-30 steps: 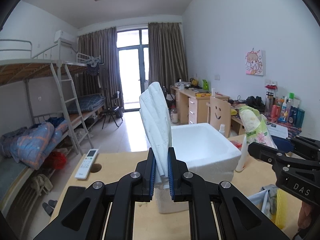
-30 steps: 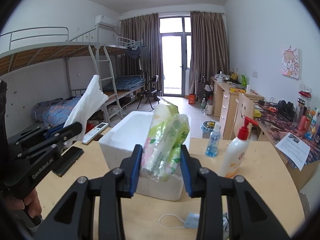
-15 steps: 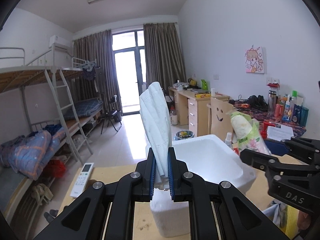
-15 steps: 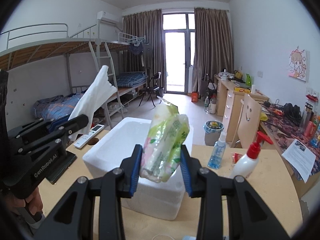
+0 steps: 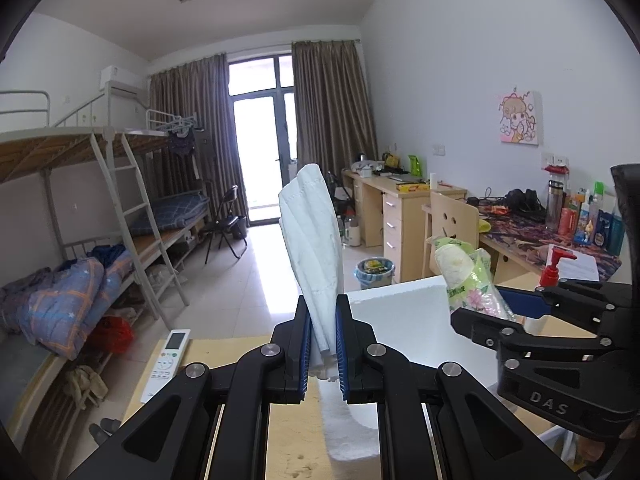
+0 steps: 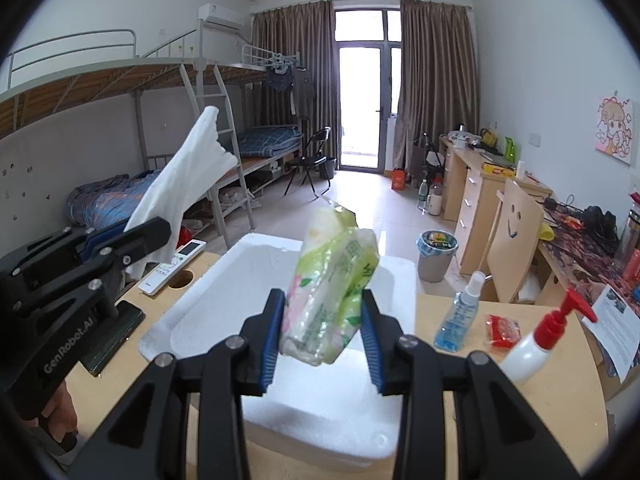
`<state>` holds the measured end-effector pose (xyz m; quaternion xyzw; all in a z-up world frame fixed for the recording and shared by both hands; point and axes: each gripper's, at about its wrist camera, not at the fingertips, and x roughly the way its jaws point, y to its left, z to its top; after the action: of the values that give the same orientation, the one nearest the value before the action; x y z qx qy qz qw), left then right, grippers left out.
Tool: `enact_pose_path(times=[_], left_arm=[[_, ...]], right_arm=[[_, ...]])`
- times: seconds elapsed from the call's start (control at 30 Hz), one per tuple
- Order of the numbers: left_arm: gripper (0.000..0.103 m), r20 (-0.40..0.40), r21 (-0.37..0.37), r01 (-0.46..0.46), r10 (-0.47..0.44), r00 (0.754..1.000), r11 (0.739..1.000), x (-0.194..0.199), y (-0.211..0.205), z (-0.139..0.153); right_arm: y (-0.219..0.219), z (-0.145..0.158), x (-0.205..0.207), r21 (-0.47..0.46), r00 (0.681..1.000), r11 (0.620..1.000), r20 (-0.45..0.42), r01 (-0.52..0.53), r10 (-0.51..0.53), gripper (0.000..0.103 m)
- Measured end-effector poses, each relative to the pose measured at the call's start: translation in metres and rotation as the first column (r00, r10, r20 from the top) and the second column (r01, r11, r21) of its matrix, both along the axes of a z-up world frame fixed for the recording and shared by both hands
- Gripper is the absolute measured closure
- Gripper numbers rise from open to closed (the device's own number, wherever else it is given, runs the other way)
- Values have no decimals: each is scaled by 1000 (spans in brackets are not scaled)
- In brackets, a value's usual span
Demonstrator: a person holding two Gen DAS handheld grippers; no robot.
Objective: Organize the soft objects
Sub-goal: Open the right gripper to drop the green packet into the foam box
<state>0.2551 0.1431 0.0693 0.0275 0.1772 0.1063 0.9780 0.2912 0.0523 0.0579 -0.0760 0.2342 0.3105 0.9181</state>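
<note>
You are holding one soft thing in each claw. Your left claw [image 5: 322,344] is pinching a white cloth [image 5: 314,248] near its bottom end, low in the middle of the left picture. The cloth is standing up tall and leaning a little. It looks light and floppy, so it will bend and flap if you are moving fast. Pinching it low, as you are doing, is a good hold, because the folds are bunched there.

Your right claw [image 6: 323,334] is squeezing a pack of tissues [image 6: 330,284] in the lower middle of the right picture. The pack is soft and squashy, with a shiny wrapper that looks slippery, so it could slide out. You are holding it around its lower half, and it is tilting to the right.

A white foam box [image 6: 216,312] is sitting on the bench [image 6: 460,364] right under and behind both claws. It looks open and empty, and I think it is the place for the soft things.

Counting now: one cloth, one tissue pack, one foam box. On the right side of the bench you are also seeing one blue spray bottle [image 6: 460,312] and one pump bottle [image 6: 540,344]. One remote [image 6: 173,266] is lying at the left.
</note>
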Motion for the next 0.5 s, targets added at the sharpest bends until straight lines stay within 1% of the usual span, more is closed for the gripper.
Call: enact_pose_path(times=[0.07, 0.27, 0.33, 0.4, 0.43, 0.47, 0.5], left_arm=[[91, -1, 12, -8, 8, 1000, 1000, -1, 3, 0], [91, -3, 3, -24, 24, 1000, 1000, -1, 8, 1], [91, -4, 4, -23, 23, 1000, 1000, -1, 7, 1], [91, -9, 2, -19, 19, 1000, 1000, -1, 7, 1], [91, -12, 2, -18, 18, 1000, 1000, -1, 7, 0], [91, -13, 2, -18, 18, 1000, 1000, -1, 6, -1], [91, -12, 2, -18, 18, 1000, 1000, 0, 5, 0]], right_arm=[[5, 0, 4, -6, 1000, 1000, -3, -5, 5, 61], [15, -4, 9, -17, 1000, 1000, -23, -22, 22, 61], [17, -3, 9, -25, 1000, 999, -20, -20, 20, 55], [16, -1, 12, -32, 1000, 999, -10, -18, 17, 40], [15, 0, 13, -30, 1000, 999, -4, -17, 17, 36], [14, 1, 13, -32, 1000, 999, -2, -17, 16, 30], [13, 1, 14, -35, 1000, 999, -1, -11, 11, 28]])
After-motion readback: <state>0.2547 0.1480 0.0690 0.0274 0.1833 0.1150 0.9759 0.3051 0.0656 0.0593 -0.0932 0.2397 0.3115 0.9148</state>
